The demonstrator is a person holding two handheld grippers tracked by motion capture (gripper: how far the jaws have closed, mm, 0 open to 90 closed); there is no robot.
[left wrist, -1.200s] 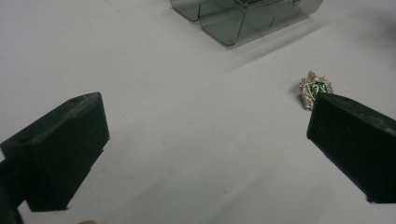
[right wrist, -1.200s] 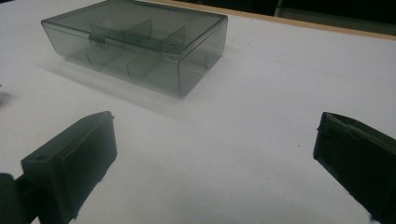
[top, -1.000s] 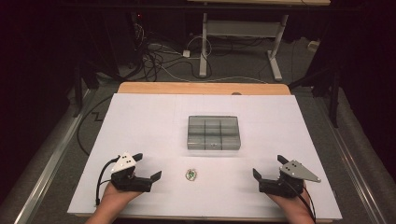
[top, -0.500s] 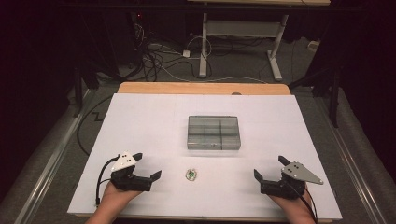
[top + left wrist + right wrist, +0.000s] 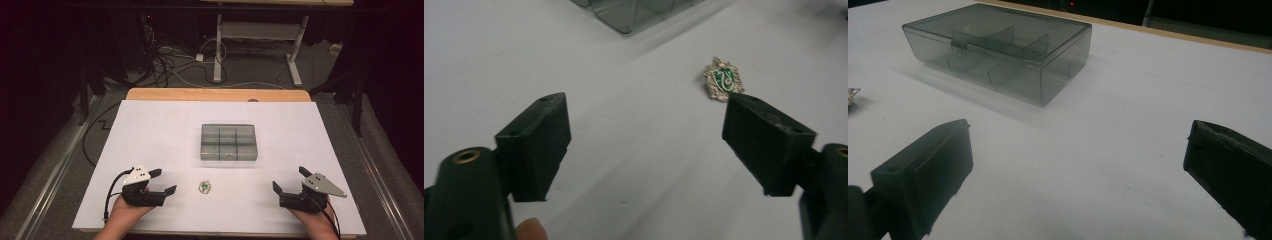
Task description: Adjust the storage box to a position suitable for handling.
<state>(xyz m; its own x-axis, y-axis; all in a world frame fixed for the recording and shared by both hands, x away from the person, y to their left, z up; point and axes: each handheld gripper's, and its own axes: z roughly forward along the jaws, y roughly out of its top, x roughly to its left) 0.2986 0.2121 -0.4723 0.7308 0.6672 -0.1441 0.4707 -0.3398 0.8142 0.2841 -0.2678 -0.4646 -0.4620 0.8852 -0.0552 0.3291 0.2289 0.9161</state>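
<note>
Dim overhead light, dark surroundings, soft shadows, blurred near foreground.

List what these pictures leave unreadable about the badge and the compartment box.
- Badge: left gripper view, near edge hidden behind one jaw of the left claw; high view, crest too small.
- Compartment box: right gripper view, smoky lid obscures contents; left gripper view, cut off by top edge.
</note>
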